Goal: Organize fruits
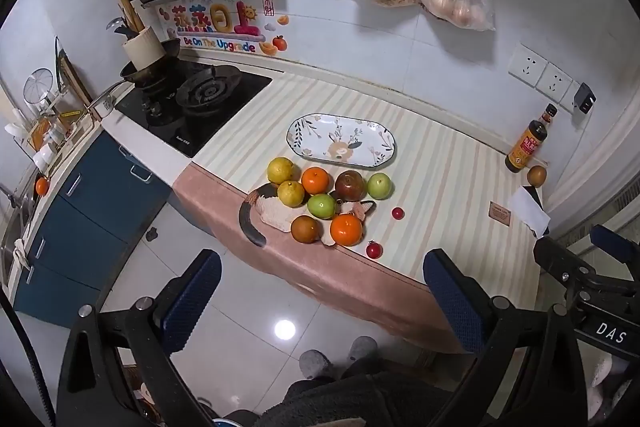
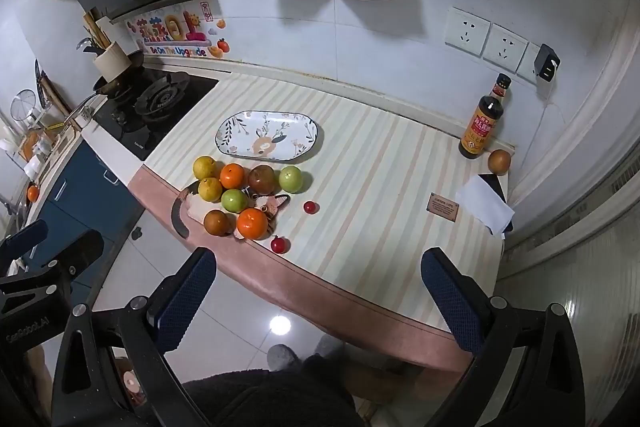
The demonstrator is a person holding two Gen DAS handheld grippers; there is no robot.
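Both held above the floor in front of the desk point(image 1: 440, 163), well apart from the fruits; left gripper point(image 1: 322, 301) with fingers point(image 1: 192, 299) released and wide apart, nothing between them; right gripper point(image 2: 318, 297) likewise, fingers point(image 2: 452, 297) released, nothing grasped.

On the striped desk, near its front edge, a cluster of fruits lying close together, partly over a cat-shaped mat point(image 1: 272, 213): two yellow citrus point(image 1: 280, 169) at the left; an orange mandarin point(image 1: 315, 180) just beside them; a dark red-brown apple point(image 1: 350, 185) next; a green apple point(image 1: 379, 185) at the right end; a second green apple point(image 1: 321, 205) in the middle; in front, a brown round fruit point(image 1: 305, 229) touching a second mandarin point(image 1: 346, 229).

Two small red fruits point(image 1: 374, 250) lying apart, to the right of the cluster.

Behind the cluster, an oval patterned plate point(image 1: 384, 141), with nothing on it.

Far right near the wall, a dark sauce bottle point(image 2: 480, 123) standing upright; one more brown fruit point(image 2: 499, 161) just beside it.
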